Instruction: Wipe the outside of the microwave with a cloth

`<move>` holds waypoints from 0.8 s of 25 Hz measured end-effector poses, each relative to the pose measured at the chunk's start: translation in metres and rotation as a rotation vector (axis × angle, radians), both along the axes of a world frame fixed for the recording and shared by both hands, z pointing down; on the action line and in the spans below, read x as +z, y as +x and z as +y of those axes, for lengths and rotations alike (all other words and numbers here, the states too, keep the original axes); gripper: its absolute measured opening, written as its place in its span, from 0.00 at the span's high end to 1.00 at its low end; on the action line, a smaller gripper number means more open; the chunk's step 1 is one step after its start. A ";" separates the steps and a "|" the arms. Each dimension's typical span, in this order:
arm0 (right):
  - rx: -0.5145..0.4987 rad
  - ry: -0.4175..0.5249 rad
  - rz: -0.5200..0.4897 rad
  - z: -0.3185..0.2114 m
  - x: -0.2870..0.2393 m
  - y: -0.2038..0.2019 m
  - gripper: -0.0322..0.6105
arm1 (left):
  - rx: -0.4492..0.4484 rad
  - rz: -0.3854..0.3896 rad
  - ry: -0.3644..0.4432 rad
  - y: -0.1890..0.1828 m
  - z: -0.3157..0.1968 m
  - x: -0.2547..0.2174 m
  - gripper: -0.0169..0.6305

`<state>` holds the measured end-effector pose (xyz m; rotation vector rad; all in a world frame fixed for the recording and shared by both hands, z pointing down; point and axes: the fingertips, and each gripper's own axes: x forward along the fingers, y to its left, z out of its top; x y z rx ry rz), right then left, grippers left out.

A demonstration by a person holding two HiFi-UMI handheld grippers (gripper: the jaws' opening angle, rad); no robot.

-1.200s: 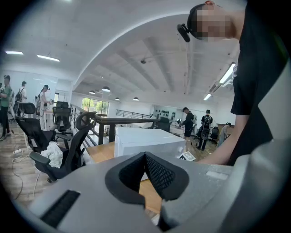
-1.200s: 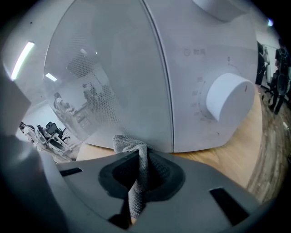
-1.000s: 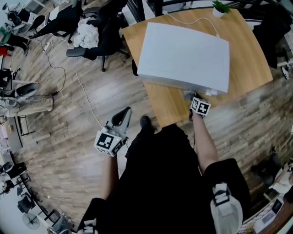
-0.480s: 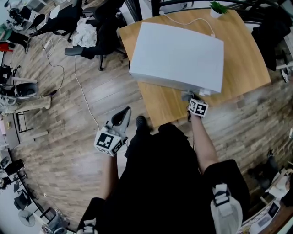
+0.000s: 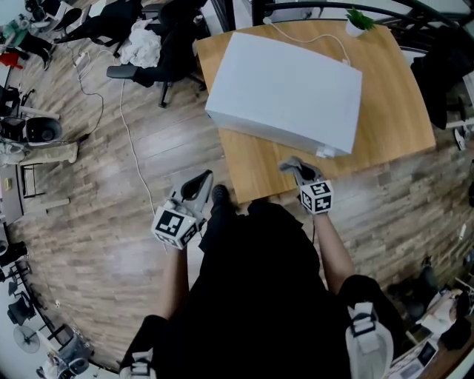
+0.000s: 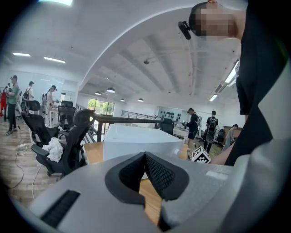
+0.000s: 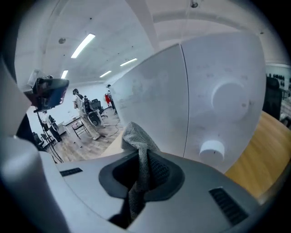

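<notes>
Overhead, in the head view, the white box-shaped microwave [image 5: 285, 92] is sitting on the light wooden table [image 5: 396, 104], taking up most of the tabletop's left and middle. A white cable [image 5: 311, 35] is running from its far side across the tabletop, and a small green plant in a white pot [image 5: 358, 18] is standing at the table's far edge. The right gripper [image 5: 293, 169] is hovering over the near edge of the table, pointing toward the microwave's near face; bare wood is showing between its tip and the microwave. The left gripper [image 5: 198, 185] is hanging over the grey-brown plank floor [image 5: 111, 222], left of the table and well apart from the microwave. A black office chair [image 5: 159, 59] is standing on the far left.

Next, in the left gripper view, the two black ribbed pads are meeting at their tips, with nothing between them. The microwave is appearing beyond the jaws, on the table. People are standing in the far background.

Finally, in the right gripper view, the jaws are clamping a grey knitted cloth [image 7: 138, 136], which is bunching up above the pads. The microwave's white wall is filling the field beyond the cloth, showing a vertical seam and a small round white knob [image 7: 212, 148]. Contact between cloth and wall cannot be determined in this view.
</notes>
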<state>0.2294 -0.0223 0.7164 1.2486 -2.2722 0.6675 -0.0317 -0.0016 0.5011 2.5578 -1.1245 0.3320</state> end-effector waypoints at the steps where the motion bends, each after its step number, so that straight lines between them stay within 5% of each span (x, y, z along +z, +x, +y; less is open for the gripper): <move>1: -0.022 0.026 -0.005 -0.001 -0.013 -0.003 0.92 | 0.000 0.006 0.006 0.002 0.001 0.000 0.97; 10: -0.260 0.301 -0.080 0.003 -0.143 -0.044 0.92 | 0.015 0.013 0.029 0.025 0.005 0.002 0.97; 20: -0.363 0.368 -0.067 0.019 -0.198 -0.073 0.93 | 0.021 0.020 0.060 0.028 0.011 -0.005 0.97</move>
